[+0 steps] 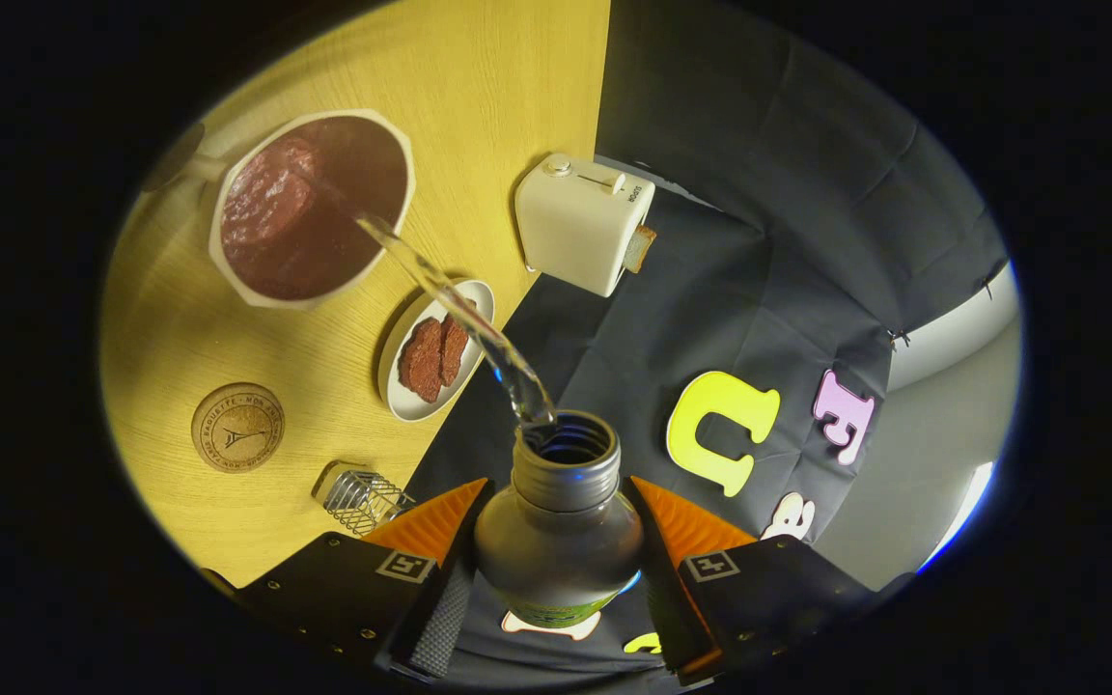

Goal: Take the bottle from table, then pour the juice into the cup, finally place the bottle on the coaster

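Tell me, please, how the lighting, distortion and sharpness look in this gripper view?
Gripper view: warm light on the table, dimming toward its rim; strong fisheye curving and tilt; the gripper shut on the bottle, sharp; the stream into the cup glints, slightly smeared; the coaster and toaster read clearly.

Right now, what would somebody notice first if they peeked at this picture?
First, the clear stream of liquid arcing from the open mouth of the grey plastic bottle, which the gripper clamps between its fingers, into the white-rimmed cup of dark reddish juice beyond. Next, the cream toaster standing past the cup, and the round cork coaster lying bare on the yellow wooden table.
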Available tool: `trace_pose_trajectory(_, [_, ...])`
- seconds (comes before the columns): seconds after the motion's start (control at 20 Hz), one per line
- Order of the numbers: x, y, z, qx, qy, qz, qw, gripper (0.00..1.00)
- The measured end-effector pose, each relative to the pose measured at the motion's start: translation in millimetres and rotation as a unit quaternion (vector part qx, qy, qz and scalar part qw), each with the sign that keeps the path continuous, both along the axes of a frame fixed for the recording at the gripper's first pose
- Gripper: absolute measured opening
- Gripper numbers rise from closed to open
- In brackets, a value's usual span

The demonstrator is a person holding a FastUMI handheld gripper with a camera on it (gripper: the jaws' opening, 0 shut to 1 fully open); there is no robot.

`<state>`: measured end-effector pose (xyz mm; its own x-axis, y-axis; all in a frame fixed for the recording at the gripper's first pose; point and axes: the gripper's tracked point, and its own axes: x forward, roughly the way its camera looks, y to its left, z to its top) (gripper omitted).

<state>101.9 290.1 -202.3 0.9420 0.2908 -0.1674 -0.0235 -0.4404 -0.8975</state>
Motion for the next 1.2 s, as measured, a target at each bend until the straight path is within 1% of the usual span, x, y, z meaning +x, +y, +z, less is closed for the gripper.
trace_pose_trajectory(0.5, [2.1,1.5,12.2,-0.024,-0.016,0.023,0.999,0.79])
trace_pose_trajectory(1.2, [9.6,0.8,26.6,-0.060,-0.033,0.042,0.997,0.79])
